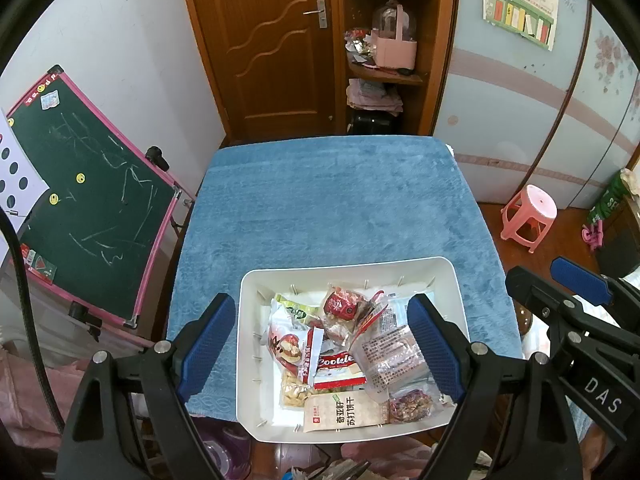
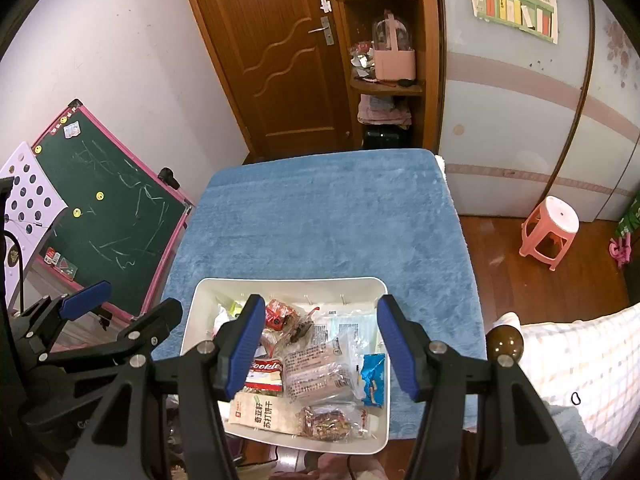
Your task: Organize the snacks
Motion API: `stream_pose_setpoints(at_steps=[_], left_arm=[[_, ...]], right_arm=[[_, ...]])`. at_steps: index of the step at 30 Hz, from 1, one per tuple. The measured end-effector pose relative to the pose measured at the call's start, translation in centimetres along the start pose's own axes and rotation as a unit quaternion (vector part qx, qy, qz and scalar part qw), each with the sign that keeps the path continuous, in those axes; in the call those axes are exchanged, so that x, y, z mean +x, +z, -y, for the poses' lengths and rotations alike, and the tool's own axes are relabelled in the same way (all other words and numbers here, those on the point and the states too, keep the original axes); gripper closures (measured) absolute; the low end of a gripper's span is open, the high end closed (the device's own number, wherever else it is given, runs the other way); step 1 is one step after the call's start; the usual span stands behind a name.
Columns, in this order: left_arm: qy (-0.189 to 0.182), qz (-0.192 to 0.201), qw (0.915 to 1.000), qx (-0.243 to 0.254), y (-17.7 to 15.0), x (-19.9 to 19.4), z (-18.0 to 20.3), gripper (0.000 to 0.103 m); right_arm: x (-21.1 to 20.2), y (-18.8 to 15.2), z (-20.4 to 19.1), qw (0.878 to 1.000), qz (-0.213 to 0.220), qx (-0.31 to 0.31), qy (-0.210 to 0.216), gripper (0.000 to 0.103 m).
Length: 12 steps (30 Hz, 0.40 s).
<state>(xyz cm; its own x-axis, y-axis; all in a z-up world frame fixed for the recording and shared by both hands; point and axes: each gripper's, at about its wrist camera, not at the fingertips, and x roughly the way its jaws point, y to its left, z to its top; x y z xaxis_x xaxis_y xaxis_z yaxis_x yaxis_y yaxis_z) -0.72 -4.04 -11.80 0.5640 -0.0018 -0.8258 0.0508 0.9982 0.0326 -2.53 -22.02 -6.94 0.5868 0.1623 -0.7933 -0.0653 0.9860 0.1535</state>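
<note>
Left gripper (image 1: 326,350): it is held above the white bin (image 1: 456,296), jaws wide apart, nothing between them.
Right gripper (image 2: 320,346): it is also held over the bin, jaws apart and empty.
Snacks: all are seen inside the bin, in one mixed pile; none is seen on the blue towel (image 1: 332,200).
Bin position: it is placed at the near end of the towel, and its near edge seems to stand out past the table edge. If it is pressed down or pulled at that end, it could be tipped to the floor.
Clear packet (image 2: 316,364): it lies on top, in the middle. The film looks slippery and loose, so only a corner may be caught, and the packet may be dropped during lifting.
Cracker packet (image 1: 346,410): it lies flat at the near wall. It is probably hard to be reached there, since one finger could be blocked by the wall.
Cookie packet (image 1: 338,366): it is partly covered by neighbours, so two packets could be pinched together.
Crushing: brittle biscuits may be broken if the jaws are closed too hard.
Two grippers: they are held close side by side, so a collision is possible if both are lowered into the bin together.
</note>
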Motion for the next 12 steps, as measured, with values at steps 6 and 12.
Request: stream_pose_setpoints(at_steps=[6,12], left_arm=[[0.001,-0.002,1.0,-0.001,-0.3,0.1,0.0,0.016],[0.003,-0.005,1.0,0.0,-0.8,0.0,-0.1,0.016]], right_arm=[[0.1,-0.1,0.0,1.0,-0.002,0.001,0.001,0.044],[0.2,-1.0,-0.6,1.0,-0.005,0.002,0.003,0.044]])
